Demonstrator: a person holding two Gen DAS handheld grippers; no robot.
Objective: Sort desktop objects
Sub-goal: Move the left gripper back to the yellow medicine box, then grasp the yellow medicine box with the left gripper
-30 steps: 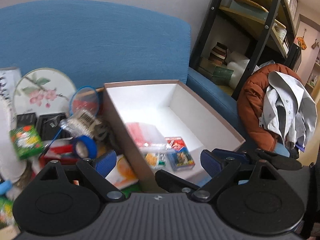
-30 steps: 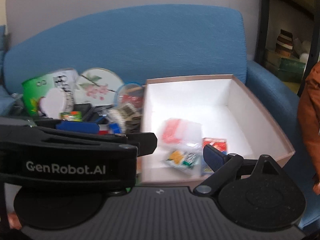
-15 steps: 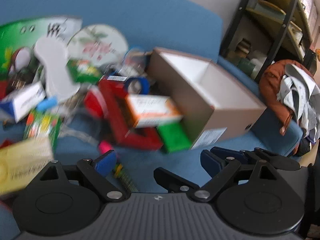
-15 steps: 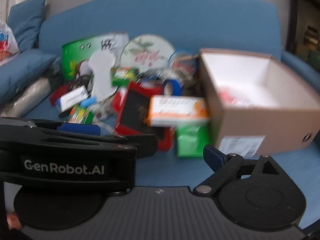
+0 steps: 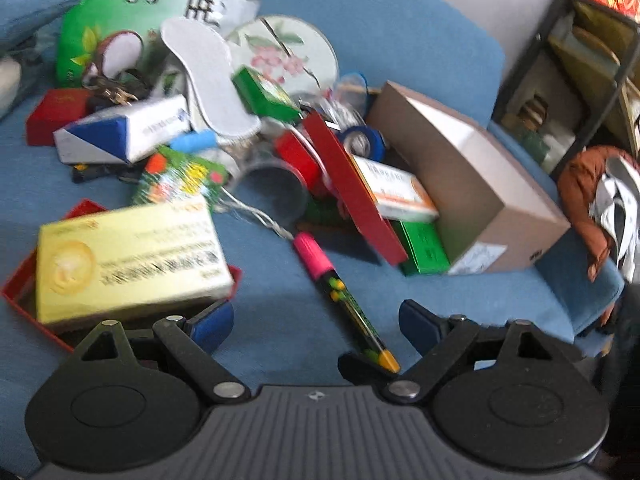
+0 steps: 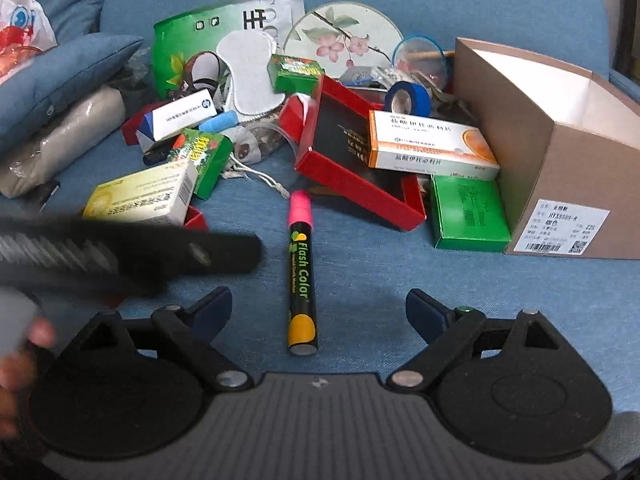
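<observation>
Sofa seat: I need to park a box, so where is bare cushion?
Bare blue seat lies either side of the pink marker, below the green box and cardboard box. Behind the marker, the clutter is packed.

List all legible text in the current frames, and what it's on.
"Flash Color": marker, along its barrel.
"HYX6595-8" and "225": label on the brown box; digits uncertain, the rest too small.
Large "HH"-like characters: green bag.
Orange-white carton, yellow carton, blue-white carton, green box: printed Chinese text, too small or blurred to read.
</observation>
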